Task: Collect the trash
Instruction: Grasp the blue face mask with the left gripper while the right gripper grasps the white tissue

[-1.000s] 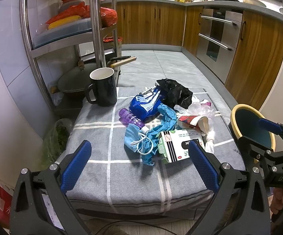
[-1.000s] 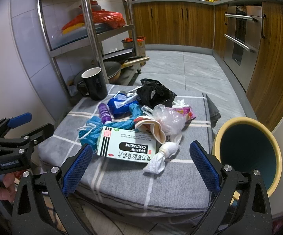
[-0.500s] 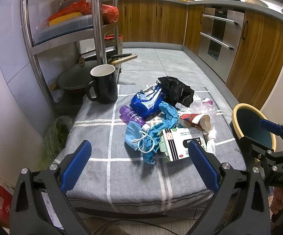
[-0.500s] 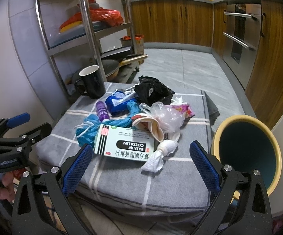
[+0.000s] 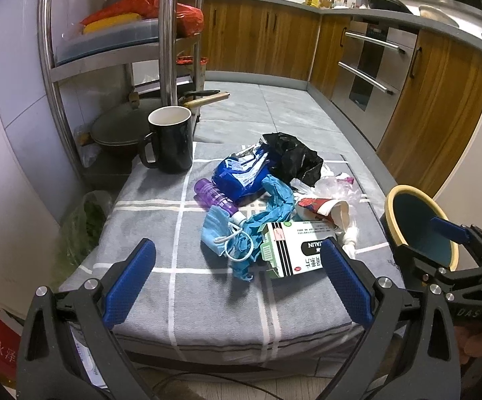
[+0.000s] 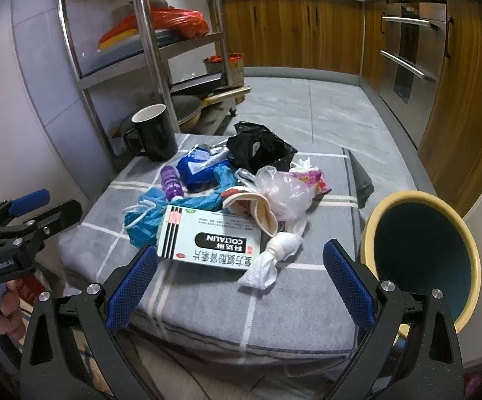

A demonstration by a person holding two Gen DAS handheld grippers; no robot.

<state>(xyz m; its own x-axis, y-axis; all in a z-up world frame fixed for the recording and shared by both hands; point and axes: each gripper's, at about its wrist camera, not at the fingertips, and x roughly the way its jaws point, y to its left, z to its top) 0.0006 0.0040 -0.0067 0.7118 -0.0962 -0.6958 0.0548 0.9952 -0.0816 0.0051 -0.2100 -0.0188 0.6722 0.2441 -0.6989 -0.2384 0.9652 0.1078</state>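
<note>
From your left wrist view, the left gripper (image 5: 237, 283) hangs released, jaws spread wide and holding nothing, short of the near edge of the table (image 5: 160, 233). The trash heap lies ahead of it and a little to its right; the medicine box (image 5: 296, 248) is the closest piece, just past the right fingertip, its long axis running across the gripper's line rather than along it. The bin (image 5: 419, 230) stands well off to the right, beyond the table's edge. From your right wrist view, the right gripper (image 6: 239, 281) is equally spread and empty, and here the medicine box (image 6: 209, 243) sits straight ahead between the fingers, its long side again crosswise, with the twisted tissue (image 6: 272, 256) just beside it. The bin (image 6: 421, 253) is immediately right of this gripper. Your right hand looks the better placed for the box.
</note>
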